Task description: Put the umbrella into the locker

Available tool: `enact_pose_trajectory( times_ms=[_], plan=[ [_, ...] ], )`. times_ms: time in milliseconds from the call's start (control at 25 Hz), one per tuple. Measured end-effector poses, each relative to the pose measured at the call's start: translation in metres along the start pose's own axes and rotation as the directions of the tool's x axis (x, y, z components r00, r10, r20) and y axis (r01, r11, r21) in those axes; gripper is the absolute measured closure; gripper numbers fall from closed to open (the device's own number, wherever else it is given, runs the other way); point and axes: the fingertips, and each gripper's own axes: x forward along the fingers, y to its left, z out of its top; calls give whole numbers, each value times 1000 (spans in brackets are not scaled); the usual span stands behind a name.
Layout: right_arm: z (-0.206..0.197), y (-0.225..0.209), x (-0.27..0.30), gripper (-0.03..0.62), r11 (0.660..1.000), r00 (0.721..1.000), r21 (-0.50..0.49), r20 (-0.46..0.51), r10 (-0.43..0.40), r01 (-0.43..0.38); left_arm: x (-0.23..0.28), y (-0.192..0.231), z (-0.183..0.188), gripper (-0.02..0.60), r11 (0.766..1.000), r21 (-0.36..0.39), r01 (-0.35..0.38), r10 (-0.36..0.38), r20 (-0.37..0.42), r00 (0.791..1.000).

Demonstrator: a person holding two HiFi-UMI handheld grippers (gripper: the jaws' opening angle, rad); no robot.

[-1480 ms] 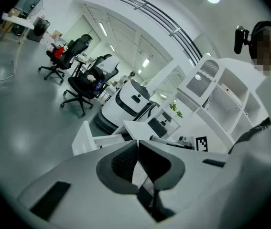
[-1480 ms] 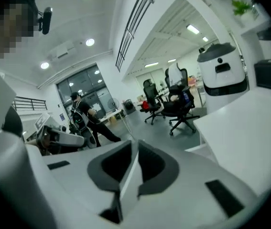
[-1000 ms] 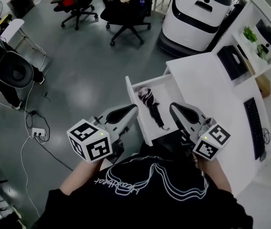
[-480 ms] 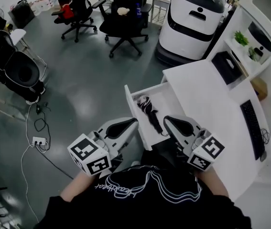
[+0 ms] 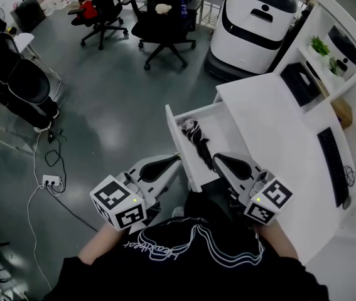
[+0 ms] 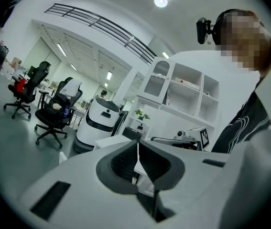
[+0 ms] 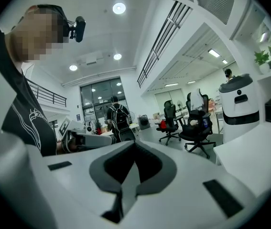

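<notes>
Umbrella: the folded black umbrella (image 5: 197,140) lies lengthwise inside the open drawer (image 5: 172,125) of the white desk (image 5: 272,121), its handle end towards the person.
Left gripper: the left gripper (image 5: 175,158) (image 6: 137,146) has its jaws pressed together with nothing between them; its tip sits just outside the drawer's front panel, near that panel's closer end.
Right gripper: the right gripper (image 5: 218,159) (image 7: 134,145) is likewise clenched and empty, its tip near the umbrella's handle end.
Step in hand: the umbrella looks placed; closing the drawer appears to be what remains.
Risk, skewed push: a push at only the near end of the front panel could twist the drawer on its runners and jam it.
Risk, slipping tip: closed jaws make a narrow contact point, which could slide off the thin panel edge.
Risk, snagging: I cannot tell whether the handle or strap rides above the drawer wall; if it does, it could catch on the desk edge.
Risk, right gripper: if it hangs over the drawer, it could be pinched or nudge the umbrella.
</notes>
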Motion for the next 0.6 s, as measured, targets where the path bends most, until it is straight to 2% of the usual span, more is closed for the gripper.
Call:
enact_pose_trajectory(
  times_ms=[600],
  plan=[
    [-13,-12,13,591,999,999,43,-28,18,-16,8,20,-9,569,998,-55,-28,27,-12,1000]
  ],
)
